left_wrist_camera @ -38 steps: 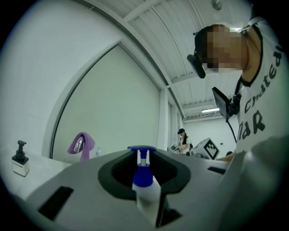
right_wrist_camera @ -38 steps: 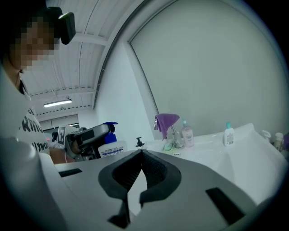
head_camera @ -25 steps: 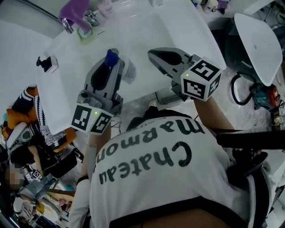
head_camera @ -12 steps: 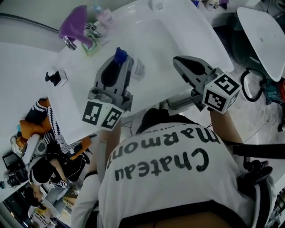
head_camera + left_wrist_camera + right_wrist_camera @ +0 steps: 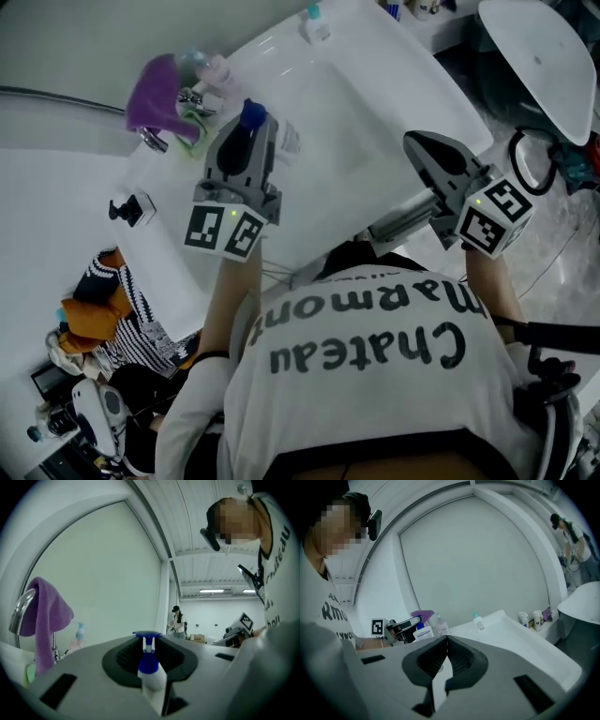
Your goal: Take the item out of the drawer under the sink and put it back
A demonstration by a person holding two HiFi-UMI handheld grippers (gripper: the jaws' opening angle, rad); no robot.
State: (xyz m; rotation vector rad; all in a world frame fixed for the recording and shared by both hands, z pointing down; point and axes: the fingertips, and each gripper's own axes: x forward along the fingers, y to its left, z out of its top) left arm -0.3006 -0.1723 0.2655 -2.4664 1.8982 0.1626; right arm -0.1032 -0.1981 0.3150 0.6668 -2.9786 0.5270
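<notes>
A white pump bottle point(image 5: 284, 139) with a blue cap point(image 5: 149, 663) sits between the jaws of my left gripper point(image 5: 246, 131), which is shut on it above the white sink point(image 5: 366, 89). In the left gripper view the bottle stands upright between the dark pads, the pump head at the tips of my left gripper point(image 5: 148, 640). My right gripper point(image 5: 419, 143) hangs over the sink's right front edge, jaws shut with nothing between them; in its own view the tips of the right gripper point(image 5: 446, 640) meet. No drawer is in view.
A purple cloth point(image 5: 155, 86) hangs over the faucet point(image 5: 152, 141) at the sink's back left. A small teal-capped bottle point(image 5: 314, 22) stands on the far rim. A white toilet lid point(image 5: 534, 56) is at the upper right, and a pile of clothes point(image 5: 103, 309) lies at the left.
The right gripper has drifted to the right, away from the left one. The left gripper keeps the bottle and has shifted slightly towards the faucet.
</notes>
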